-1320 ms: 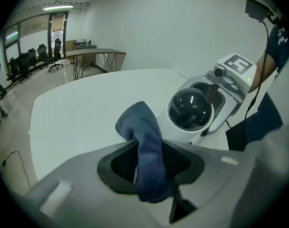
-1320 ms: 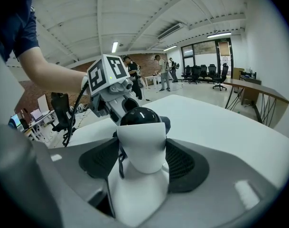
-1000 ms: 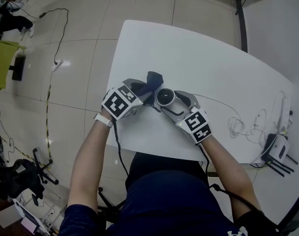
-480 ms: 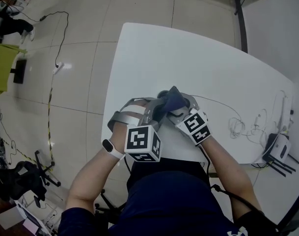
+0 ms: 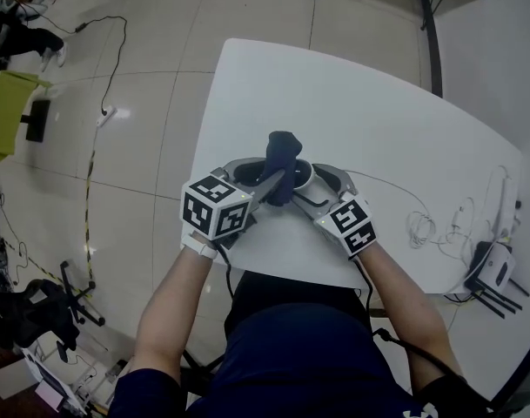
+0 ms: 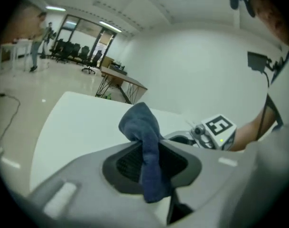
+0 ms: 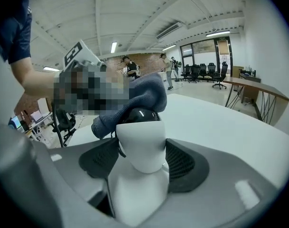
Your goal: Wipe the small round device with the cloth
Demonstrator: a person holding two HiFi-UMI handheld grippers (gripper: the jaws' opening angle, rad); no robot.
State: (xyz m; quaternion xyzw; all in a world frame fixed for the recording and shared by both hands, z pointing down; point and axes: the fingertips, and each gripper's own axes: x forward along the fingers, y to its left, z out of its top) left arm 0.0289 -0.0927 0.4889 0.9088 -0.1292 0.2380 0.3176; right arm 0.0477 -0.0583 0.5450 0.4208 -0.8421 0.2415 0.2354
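Observation:
My right gripper (image 5: pixel 301 188) is shut on the small round device (image 5: pixel 305 176), a white body with a black lens (image 7: pixel 137 116), and holds it just above the near part of the white table (image 5: pixel 360 103). My left gripper (image 5: pixel 273 179) is shut on a dark blue cloth (image 5: pixel 282 153). The cloth's bunched end stands up past the pads and its tail hangs below them. In the right gripper view the cloth (image 7: pixel 137 98) lies on top of the device and covers the upper part of the lens. The left gripper view shows the cloth (image 6: pixel 145 141) pinched between the dark pads (image 6: pixel 126 163).
Thin white cables (image 5: pixel 434 220) lie on the table's right part, and a white box with black antennas (image 5: pixel 491 270) sits at its right corner. The table's near edge is just below both grippers. Cords and a chair base (image 5: pixel 47 307) are on the floor at the left.
The cloth, first left of the device with the lens bare, now lies over the device. My left gripper rolled and rose. The right gripper kept still.

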